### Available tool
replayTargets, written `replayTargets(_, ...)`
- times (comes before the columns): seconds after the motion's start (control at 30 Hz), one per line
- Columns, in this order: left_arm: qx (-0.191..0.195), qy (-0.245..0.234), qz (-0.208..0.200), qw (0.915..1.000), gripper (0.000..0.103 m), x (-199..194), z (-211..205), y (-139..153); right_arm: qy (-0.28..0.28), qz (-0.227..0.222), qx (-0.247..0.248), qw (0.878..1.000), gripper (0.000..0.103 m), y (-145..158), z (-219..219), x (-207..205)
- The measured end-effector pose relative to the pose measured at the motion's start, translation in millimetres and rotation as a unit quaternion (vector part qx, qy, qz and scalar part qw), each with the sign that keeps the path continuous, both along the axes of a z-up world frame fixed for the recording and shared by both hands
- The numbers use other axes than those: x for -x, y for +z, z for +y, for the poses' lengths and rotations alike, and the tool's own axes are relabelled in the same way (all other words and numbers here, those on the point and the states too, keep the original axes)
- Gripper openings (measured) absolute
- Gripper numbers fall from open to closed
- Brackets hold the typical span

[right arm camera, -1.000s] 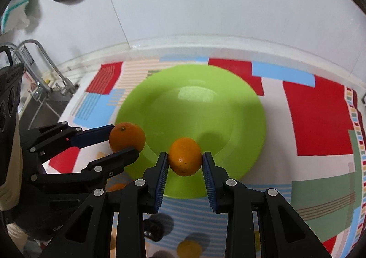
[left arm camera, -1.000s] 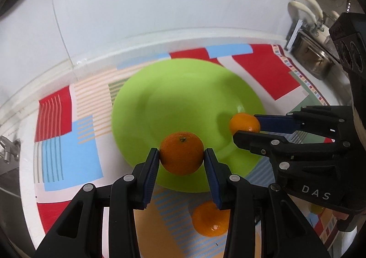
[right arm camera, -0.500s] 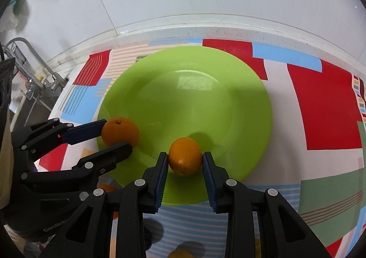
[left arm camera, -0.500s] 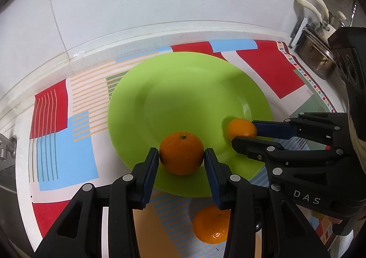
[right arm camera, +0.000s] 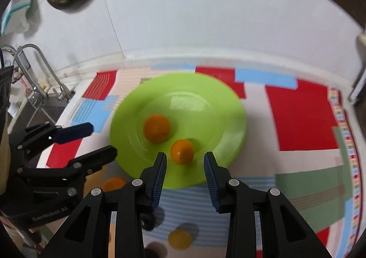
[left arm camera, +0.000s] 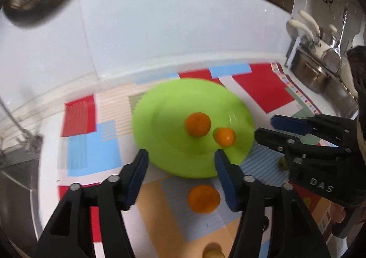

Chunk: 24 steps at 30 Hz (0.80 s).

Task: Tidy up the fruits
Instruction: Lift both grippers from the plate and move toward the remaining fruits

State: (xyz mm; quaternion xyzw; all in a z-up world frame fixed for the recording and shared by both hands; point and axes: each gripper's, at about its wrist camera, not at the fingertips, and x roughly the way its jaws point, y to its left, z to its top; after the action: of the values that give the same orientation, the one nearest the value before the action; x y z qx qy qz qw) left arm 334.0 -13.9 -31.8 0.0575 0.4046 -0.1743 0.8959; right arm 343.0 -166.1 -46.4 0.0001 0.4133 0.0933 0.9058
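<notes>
A green plate (left arm camera: 173, 107) lies on the patterned mat and also shows in the right wrist view (right arm camera: 212, 102). Two oranges rest on it: a larger one (left arm camera: 197, 124) (right arm camera: 157, 129) and a smaller one (left arm camera: 224, 136) (right arm camera: 182, 151). My left gripper (left arm camera: 181, 164) is open and empty, raised above the plate's near rim. My right gripper (right arm camera: 184, 167) is open and empty just behind the smaller orange. A third orange (left arm camera: 203, 198) (right arm camera: 113, 184) lies on the mat in front of the plate.
A small yellow fruit (right arm camera: 180, 238) (left arm camera: 213, 253) and a greenish fruit (left arm camera: 282, 163) lie on the mat near me. A sink tap (right arm camera: 36, 70) stands at left. A rack with pots (left arm camera: 313, 68) stands at right. A white tiled wall rises behind the mat.
Both grippers have opened and let their oranges go onto the plate. Both have pulled back and up from the plate.
</notes>
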Motion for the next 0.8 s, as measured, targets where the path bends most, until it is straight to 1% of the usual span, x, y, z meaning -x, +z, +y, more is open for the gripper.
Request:
replayTargets(0.1,-0.009,0.015,-0.034,0.9993,0.069,20,6,16,-0.010,-0.032,-0.002,0.999,0.045,18,-1,23)
replayTargets(0.17,-0.014,0.027,-0.056,0.9979,0.077,36,11,26,-0.019,-0.051,-0.001,0.999,0.047,27,-3,38)
replayTargets(0.27,-0.015,0.045,-0.084,0.9954,0.085,59,20,37,-0.043,-0.071,-0.005,0.997,0.055,37,-8,62)
replayTargets(0.3,-0.015,0.049,-0.090,0.9946,0.087,66,22,39,-0.052,-0.078,-0.007,0.996,0.059,39,-10,70)
replayTargets(0.37,-0.012,0.055,-0.102,0.9932,0.087,82,26,44,-0.070,-0.087,-0.008,0.994,0.064,43,-14,84)
replayTargets(0.4,-0.012,0.057,-0.107,0.9925,0.090,88,27,45,-0.075,-0.091,-0.010,0.993,0.066,44,-16,91)
replayTargets(0.47,-0.013,0.065,-0.120,0.9905,0.092,104,30,48,-0.084,-0.099,-0.009,0.992,0.067,47,-16,105)
replayTargets(0.6,-0.002,0.085,-0.127,0.9882,0.098,128,38,49,-0.096,-0.119,0.003,0.988,0.071,50,-14,132)
replayTargets(0.63,-0.002,0.088,-0.128,0.9878,0.098,133,39,48,-0.098,-0.122,0.005,0.988,0.073,51,-14,137)
replayTargets(0.8,-0.004,0.098,-0.125,0.9874,0.098,156,43,42,-0.113,-0.140,0.018,0.984,0.074,50,-13,164)
